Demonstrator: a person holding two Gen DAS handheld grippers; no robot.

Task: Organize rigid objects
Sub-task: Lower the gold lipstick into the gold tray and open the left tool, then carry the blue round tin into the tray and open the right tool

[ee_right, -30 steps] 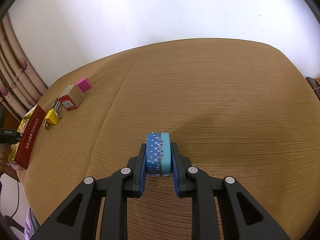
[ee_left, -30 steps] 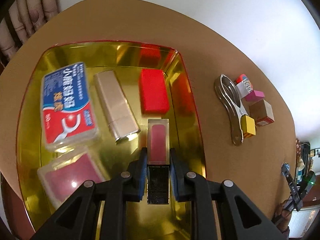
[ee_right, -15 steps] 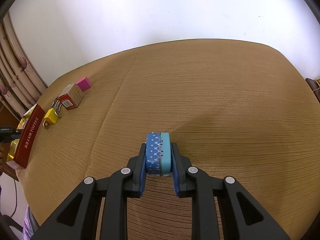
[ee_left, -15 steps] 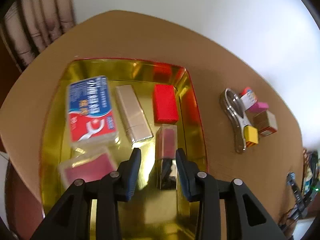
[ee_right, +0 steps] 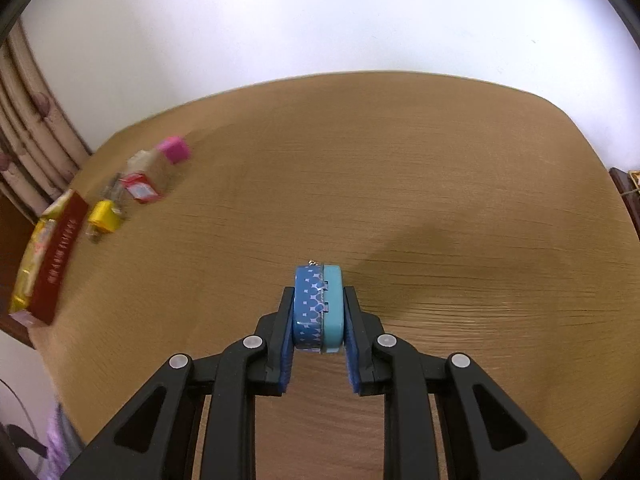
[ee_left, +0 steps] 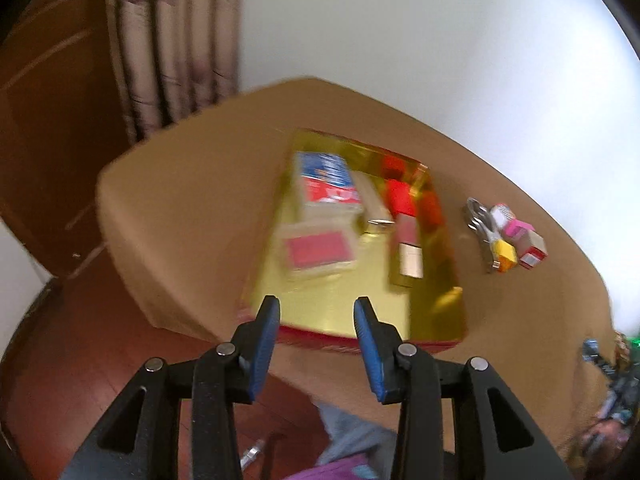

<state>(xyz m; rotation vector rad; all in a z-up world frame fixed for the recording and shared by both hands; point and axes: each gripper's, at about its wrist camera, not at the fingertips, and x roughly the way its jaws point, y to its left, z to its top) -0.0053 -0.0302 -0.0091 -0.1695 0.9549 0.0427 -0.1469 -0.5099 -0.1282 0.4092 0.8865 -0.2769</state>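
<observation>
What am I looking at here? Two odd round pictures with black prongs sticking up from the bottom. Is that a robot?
No robot: a person holds a hand tool in each hand, each with a two-fingered claw and a wide-angle camera looking along its fingers. That lens gives the round, bent look.

One picture is from the left claw. Its jaws are opening with nothing between them. Beyond it, on a brown table, sits a gold tray holding several small boxes and cases. Right of the tray lies a cluster of little blocks beside a metal piece; blur hides what it is.

The other picture is from the right claw, shut on a small blue tin over the same table.
</observation>
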